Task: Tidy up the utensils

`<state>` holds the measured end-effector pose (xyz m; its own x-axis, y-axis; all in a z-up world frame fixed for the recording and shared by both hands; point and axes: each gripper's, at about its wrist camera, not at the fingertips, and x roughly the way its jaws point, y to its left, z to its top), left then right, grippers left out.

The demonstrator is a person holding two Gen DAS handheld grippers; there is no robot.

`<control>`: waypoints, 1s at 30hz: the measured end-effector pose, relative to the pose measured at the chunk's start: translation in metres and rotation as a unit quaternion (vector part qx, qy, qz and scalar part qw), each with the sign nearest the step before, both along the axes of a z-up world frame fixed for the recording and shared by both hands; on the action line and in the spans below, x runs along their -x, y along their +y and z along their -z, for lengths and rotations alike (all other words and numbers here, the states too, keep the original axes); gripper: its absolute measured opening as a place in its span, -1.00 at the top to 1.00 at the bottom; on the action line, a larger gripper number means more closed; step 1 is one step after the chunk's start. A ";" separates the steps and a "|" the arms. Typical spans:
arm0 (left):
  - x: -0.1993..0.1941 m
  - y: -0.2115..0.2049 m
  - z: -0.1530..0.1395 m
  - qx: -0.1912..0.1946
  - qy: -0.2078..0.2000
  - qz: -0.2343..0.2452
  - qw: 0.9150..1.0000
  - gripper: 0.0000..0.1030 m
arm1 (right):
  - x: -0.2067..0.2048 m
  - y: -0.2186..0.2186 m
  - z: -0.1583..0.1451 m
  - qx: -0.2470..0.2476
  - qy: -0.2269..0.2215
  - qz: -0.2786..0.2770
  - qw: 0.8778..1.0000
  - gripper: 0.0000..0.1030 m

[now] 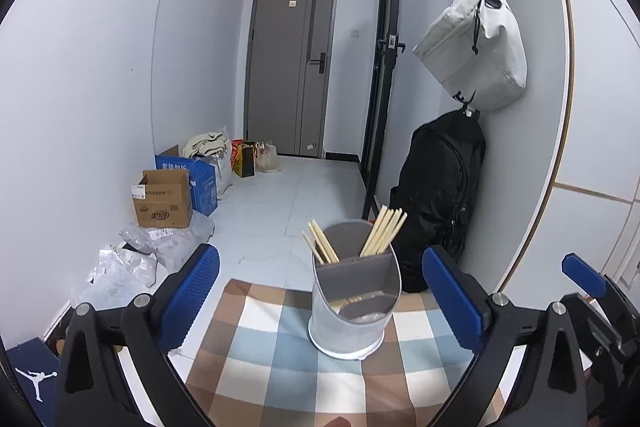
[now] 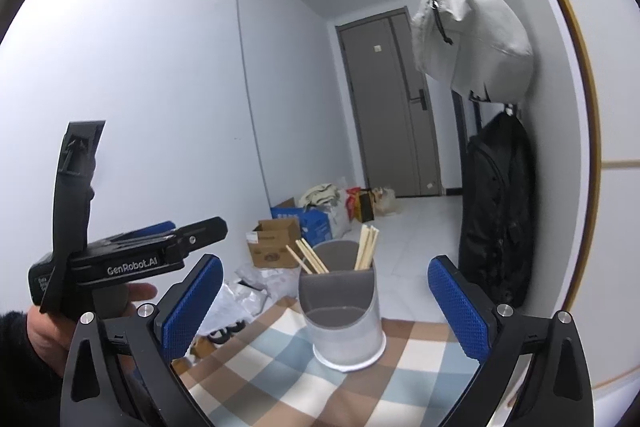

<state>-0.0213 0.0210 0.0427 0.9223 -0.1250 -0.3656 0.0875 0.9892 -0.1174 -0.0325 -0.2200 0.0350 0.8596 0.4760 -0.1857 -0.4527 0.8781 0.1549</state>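
Since both grippers stand with their jaws wide apart and nothing between the pads, the step in hand seems to be a release and a drawing away from the utensil holder (image 1: 354, 291), and the advice concerns how to leave it well.

The holder, a grey cup with inner compartments, stands upright on the checked tablecloth (image 1: 256, 359), near the far edge of the table. Two bundles of wooden chopsticks (image 1: 384, 231) lean out of its rear compartments, one toward the left and one toward the right. In its lower front compartment something pale lies, but I cannot tell what it is.

The left gripper (image 1: 320, 291) frames the holder between its blue pads without touching it. The right gripper (image 2: 324, 303) also faces the holder, with free space on each side.

I judge that each hand should go straight back from the holder, keeping the pads away from the chopstick tips, because a sideways brush could tip the cup toward the table edge beyond it.
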 end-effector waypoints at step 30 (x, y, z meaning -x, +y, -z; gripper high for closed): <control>0.005 -0.008 0.032 -0.035 0.002 -0.020 0.999 -0.93 | -0.014 0.008 0.024 0.010 0.003 0.000 1.000 -1.00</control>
<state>-0.0259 0.0126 0.0107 0.9244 -0.0627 -0.3762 0.0480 0.9977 -0.0484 -0.0186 -0.2124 0.0110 0.8583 0.4723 -0.2006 -0.4520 0.8809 0.1400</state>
